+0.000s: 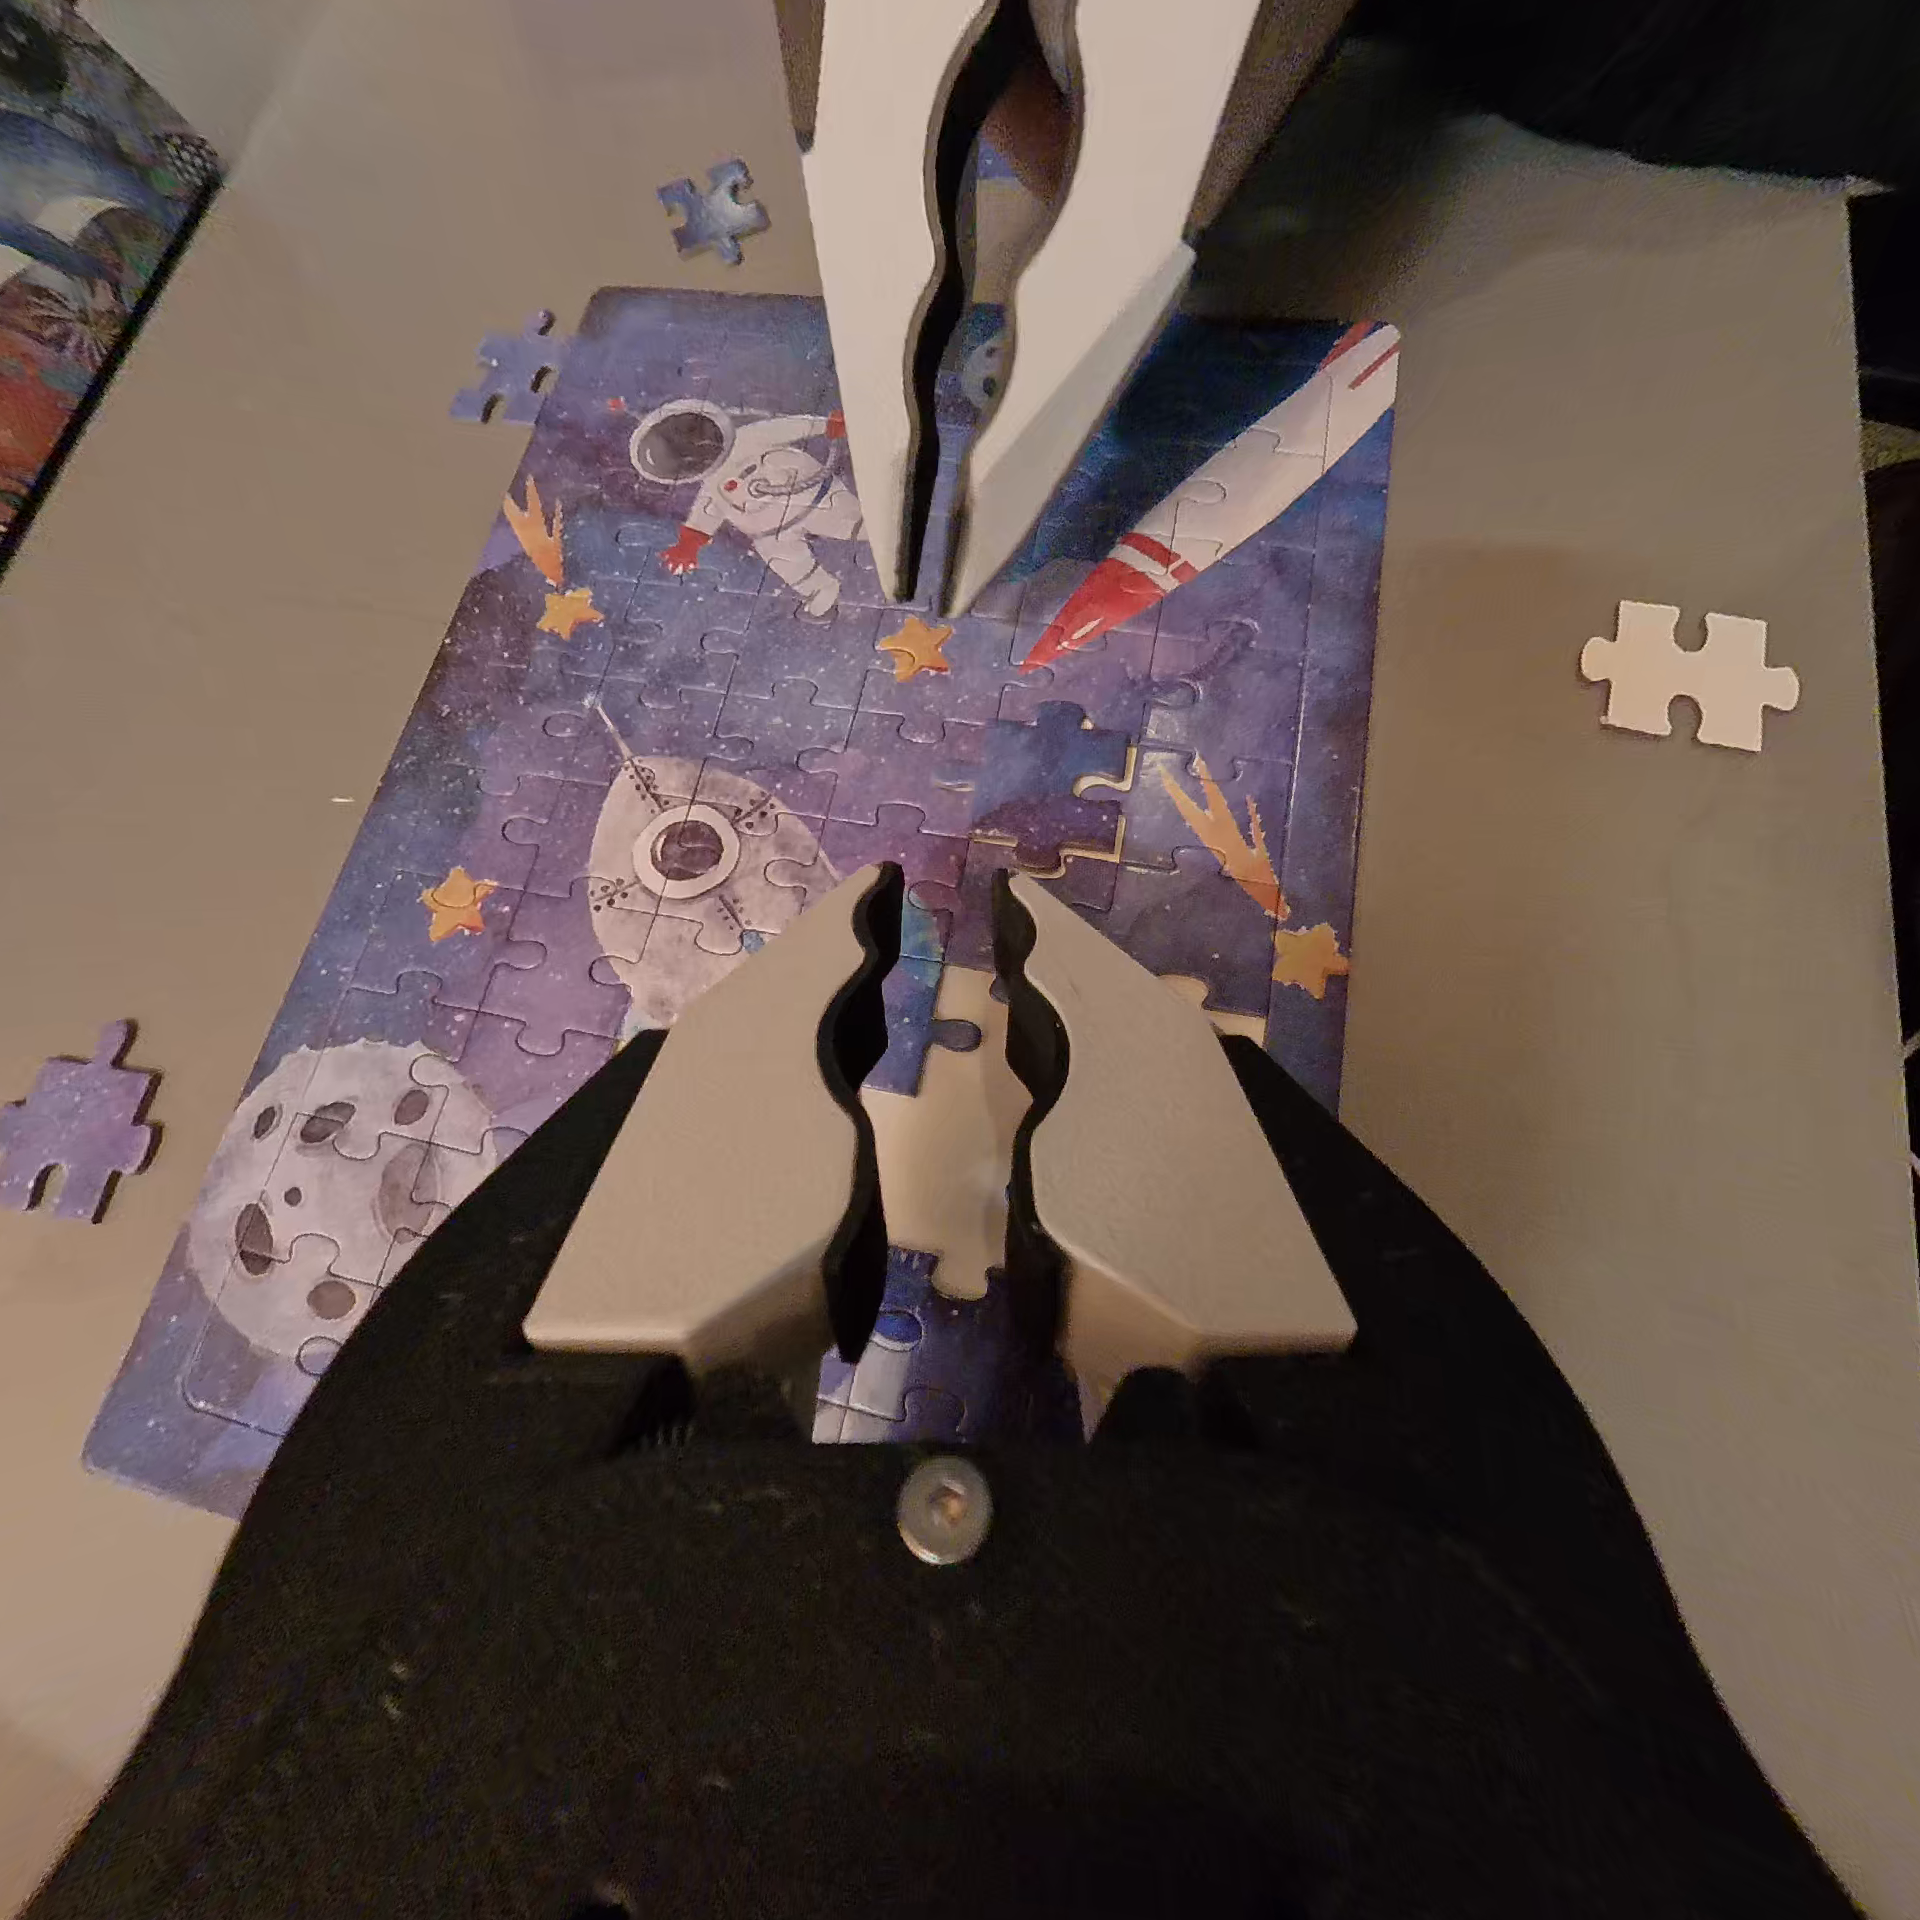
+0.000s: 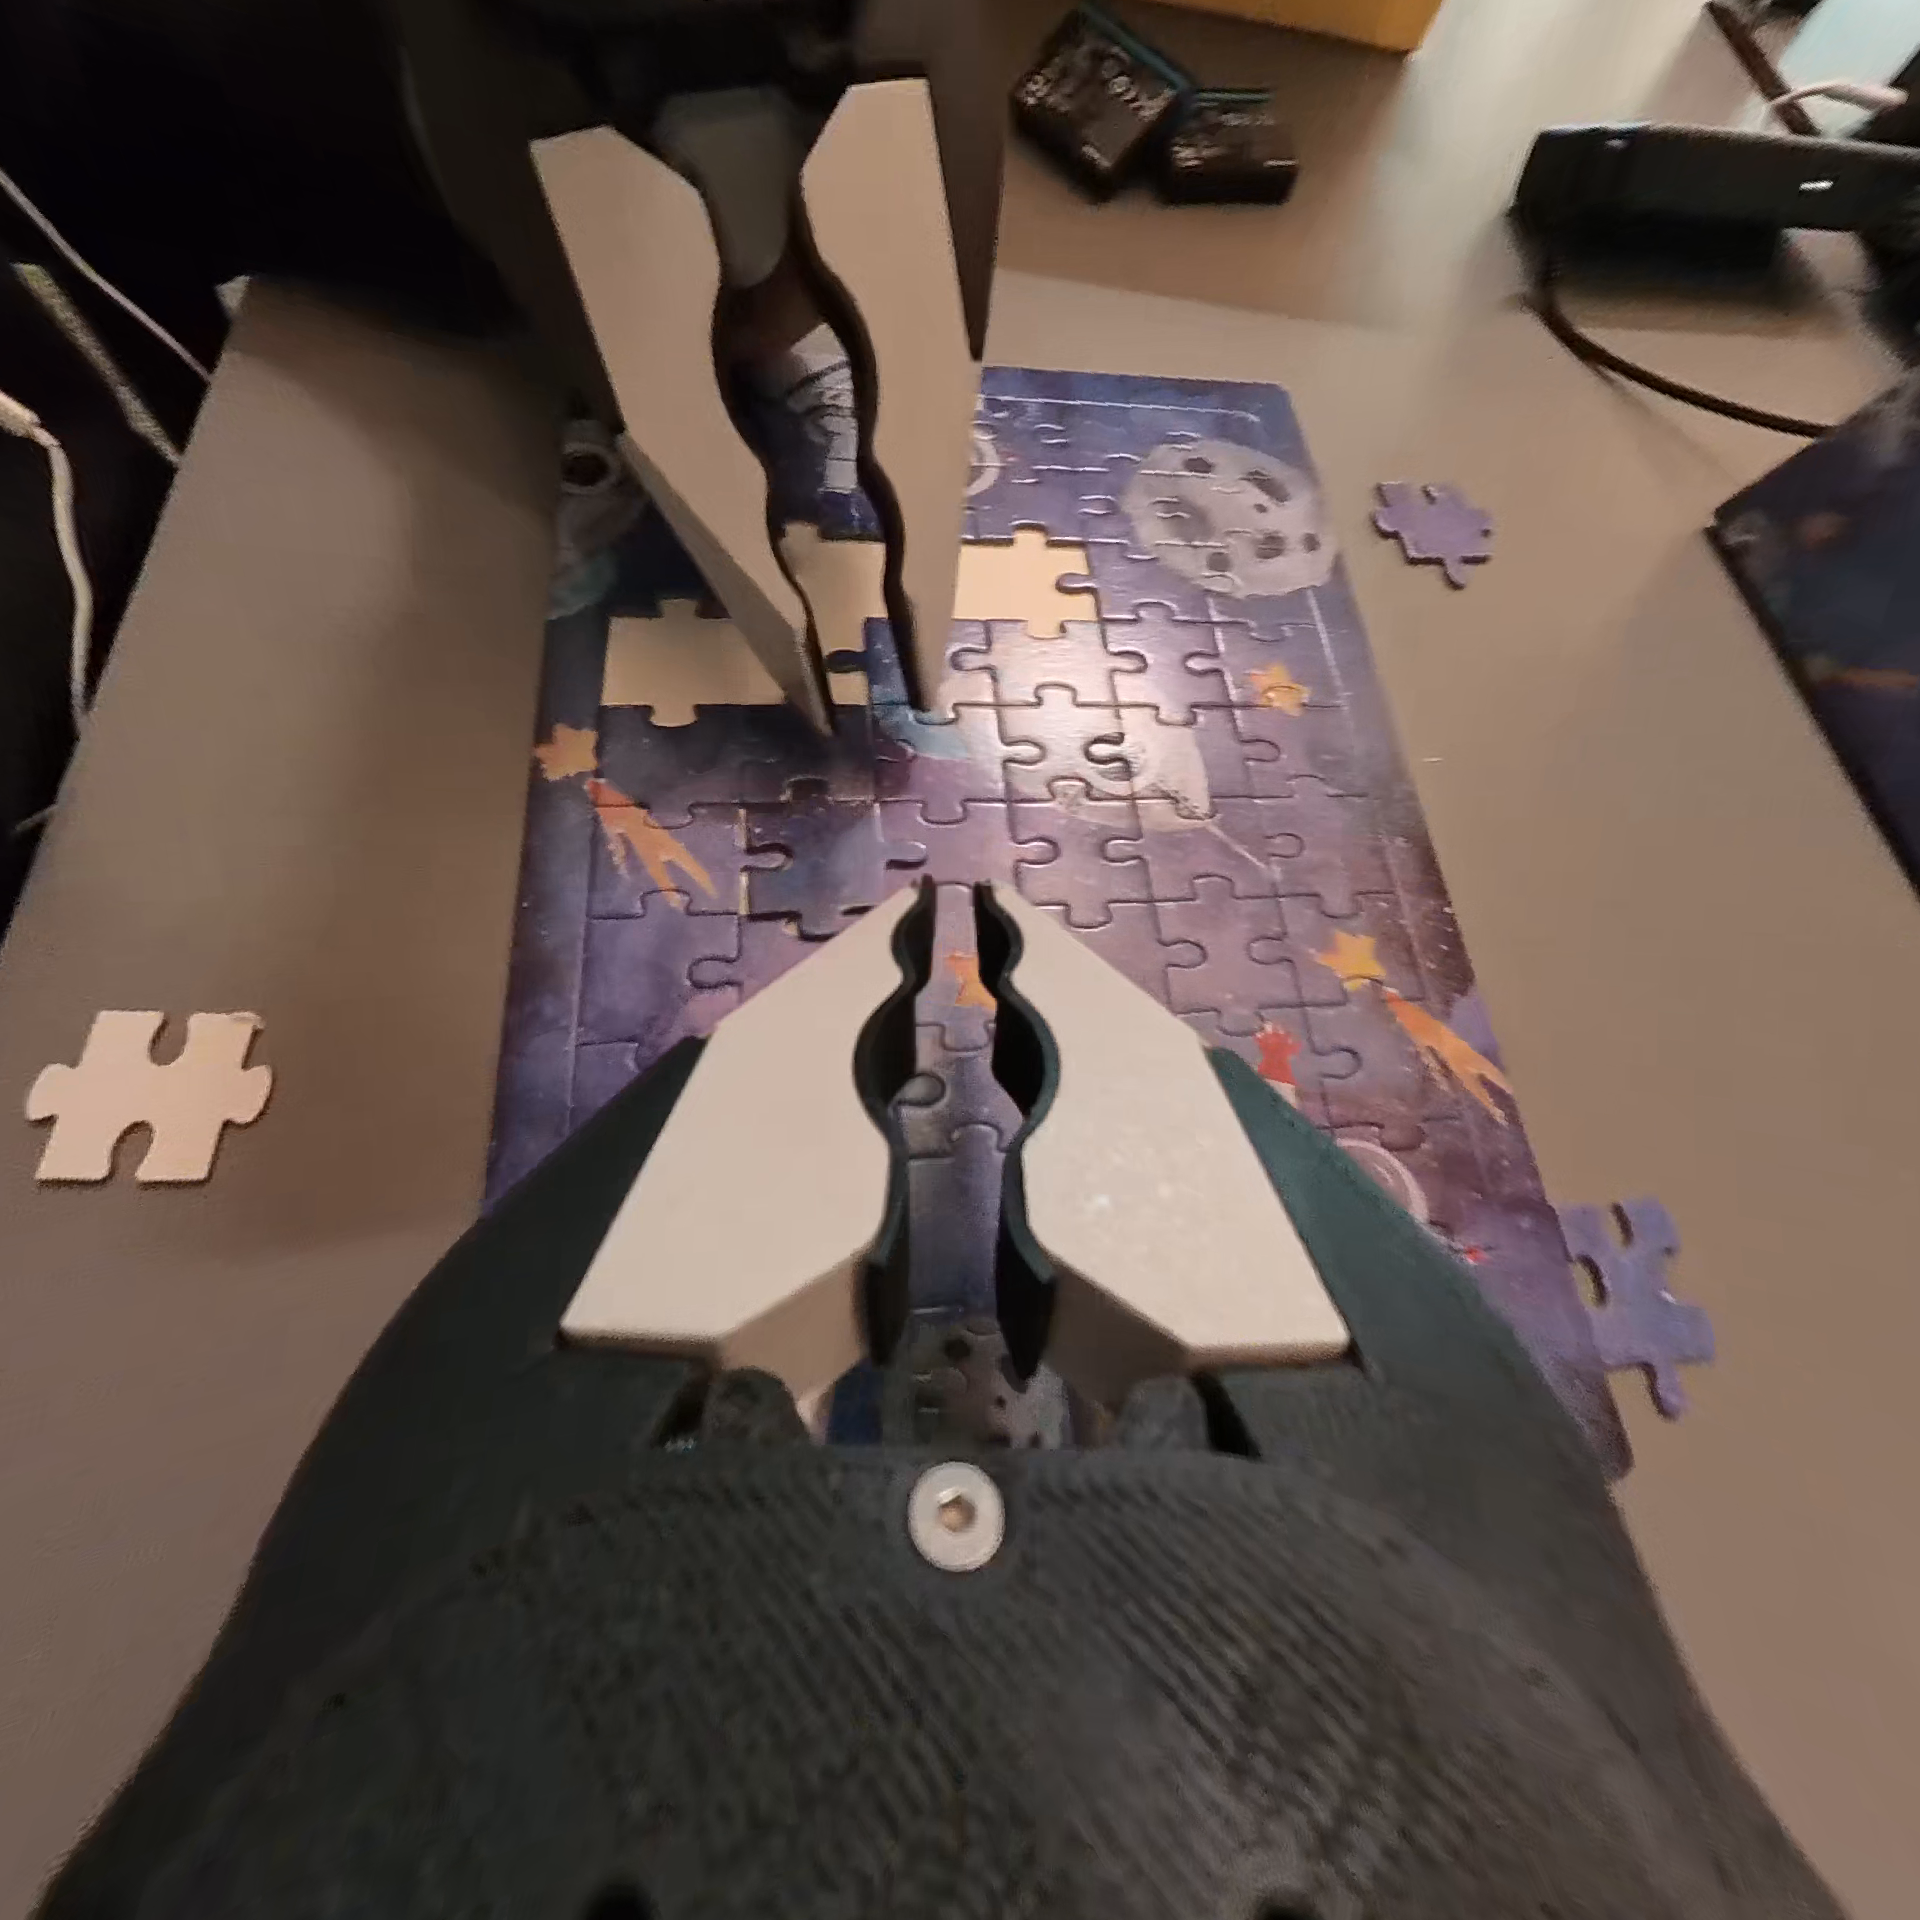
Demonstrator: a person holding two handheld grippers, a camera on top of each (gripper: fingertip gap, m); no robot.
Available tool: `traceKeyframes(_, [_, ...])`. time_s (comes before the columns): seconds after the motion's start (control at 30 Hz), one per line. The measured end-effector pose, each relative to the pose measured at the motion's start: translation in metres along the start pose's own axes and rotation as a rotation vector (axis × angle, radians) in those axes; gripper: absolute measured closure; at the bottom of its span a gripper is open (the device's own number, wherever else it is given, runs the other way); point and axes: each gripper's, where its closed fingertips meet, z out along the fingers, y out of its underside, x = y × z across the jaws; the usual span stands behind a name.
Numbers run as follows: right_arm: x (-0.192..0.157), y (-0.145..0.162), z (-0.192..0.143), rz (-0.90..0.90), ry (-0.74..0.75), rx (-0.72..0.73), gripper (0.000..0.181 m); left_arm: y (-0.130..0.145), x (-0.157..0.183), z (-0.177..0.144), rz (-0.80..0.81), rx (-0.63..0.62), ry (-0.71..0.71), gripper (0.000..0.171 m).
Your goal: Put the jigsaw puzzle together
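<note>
Puzzle (image 1: 790, 727) flat on the grey table (image 1: 1558, 935), near corner hidden under the left gripper (image 1: 943, 875), far end behind the right gripper (image 1: 928, 601). Both slightly spread, pinching nothing. Loose pieces around: a face-down piece (image 1: 1688, 675), purple piece (image 1: 78, 1127); one dark piece (image 1: 1049, 784) unseated on the picture.
</note>
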Motion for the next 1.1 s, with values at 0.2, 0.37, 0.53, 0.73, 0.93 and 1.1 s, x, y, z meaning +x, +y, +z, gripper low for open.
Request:
traceKeyframes(0.2, [-0.021, -0.001, 0.003, 0.019, -0.133, 0.009, 0.165, -0.002, 0.004, -0.002, 0.000, 0.017, 0.037, 0.164])
traceKeyframes(0.37, [-0.024, 0.008, 0.013, 0.006, -0.128, -0.058, 0.167, 0.000, 0.007, 0.001, 0.018, -0.002, 0.041, 0.166])
traceKeyframes(0.53, [-0.028, 0.009, 0.017, -0.005, -0.139, -0.075, 0.166, 0.003, 0.009, 0.004, 0.040, -0.031, 0.029, 0.166])
traceKeyframes(0.73, [-0.026, 0.009, 0.016, -0.021, -0.119, -0.082, 0.164, 0.001, 0.008, 0.003, 0.033, -0.015, 0.031, 0.166])
traceKeyframes(0.93, [-0.026, 0.009, 0.016, -0.033, -0.114, -0.084, 0.163, 0.001, 0.009, 0.004, 0.037, -0.018, 0.031, 0.166])
traceKeyframes(1.1, [-0.024, 0.009, 0.015, -0.043, -0.100, -0.082, 0.162, 0.006, -0.025, -0.006, 0.023, -0.021, -0.149, 0.171])
